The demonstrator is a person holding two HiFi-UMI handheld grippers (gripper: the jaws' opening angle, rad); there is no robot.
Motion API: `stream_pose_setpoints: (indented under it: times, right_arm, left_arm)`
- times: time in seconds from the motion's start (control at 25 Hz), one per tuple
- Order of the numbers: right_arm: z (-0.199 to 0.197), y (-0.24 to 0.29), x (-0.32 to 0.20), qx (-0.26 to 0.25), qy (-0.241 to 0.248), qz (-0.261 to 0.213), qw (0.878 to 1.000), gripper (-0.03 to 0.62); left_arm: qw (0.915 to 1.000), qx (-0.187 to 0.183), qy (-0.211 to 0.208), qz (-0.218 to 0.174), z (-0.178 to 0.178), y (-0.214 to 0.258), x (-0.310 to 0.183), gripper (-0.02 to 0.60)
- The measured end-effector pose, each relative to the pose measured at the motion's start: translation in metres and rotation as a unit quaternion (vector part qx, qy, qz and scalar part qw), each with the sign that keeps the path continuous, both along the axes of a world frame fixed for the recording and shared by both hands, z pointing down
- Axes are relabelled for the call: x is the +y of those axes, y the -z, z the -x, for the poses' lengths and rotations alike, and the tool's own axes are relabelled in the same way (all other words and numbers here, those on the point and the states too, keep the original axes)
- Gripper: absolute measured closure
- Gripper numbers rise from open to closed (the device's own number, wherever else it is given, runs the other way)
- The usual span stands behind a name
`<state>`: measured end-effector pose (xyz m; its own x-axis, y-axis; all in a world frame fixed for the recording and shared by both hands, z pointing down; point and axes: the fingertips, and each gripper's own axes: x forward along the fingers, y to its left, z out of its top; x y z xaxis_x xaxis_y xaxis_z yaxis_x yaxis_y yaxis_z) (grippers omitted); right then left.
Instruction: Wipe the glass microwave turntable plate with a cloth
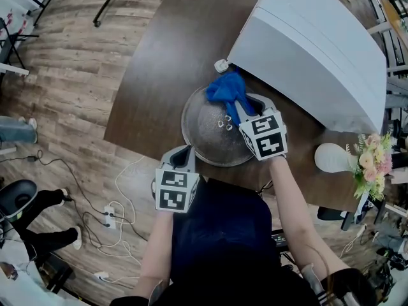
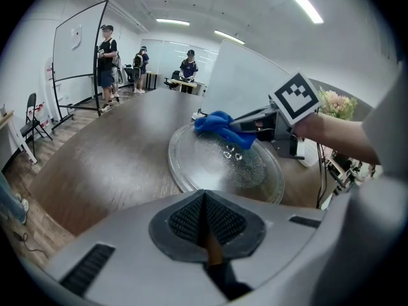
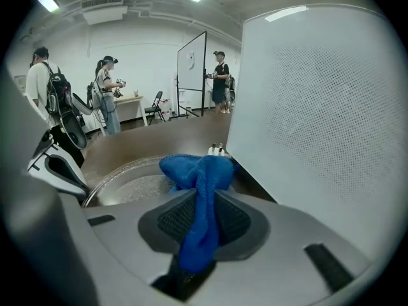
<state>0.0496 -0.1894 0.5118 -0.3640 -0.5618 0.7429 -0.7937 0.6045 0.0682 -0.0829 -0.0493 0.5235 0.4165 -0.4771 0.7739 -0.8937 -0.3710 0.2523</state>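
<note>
While right gripper (image 3: 199, 228) clamped blue cloth (image 3: 197, 171) between closed jaws, cloth bunch rested on upper edge of glass plate (image 1: 194, 132), centre of head view. Plate lay flat on dark table (image 1: 159, 56), just below-left of white microwave (image 1: 312, 43) filling upper right. Left gripper (image 2: 204, 218) was near plate's lower-left rim, jaws pressed together, nothing between them; contact with rim unclear. White plug (image 1: 220, 65) lay on table above cloth, beside microwave. White vase (image 1: 335, 158) with flowers stood at right edge.
</note>
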Motion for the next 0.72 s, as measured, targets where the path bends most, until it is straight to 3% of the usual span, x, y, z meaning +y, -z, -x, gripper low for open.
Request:
stream_pose_setpoints:
  times: [0.72]
  right_arm:
    - [-0.036,0.007,-0.033,0.039,-0.077,-0.044,0.995,0.522]
  left_arm:
    - [1.0000,0.003,0.004,0.001,0.001,0.000,0.000,0.578]
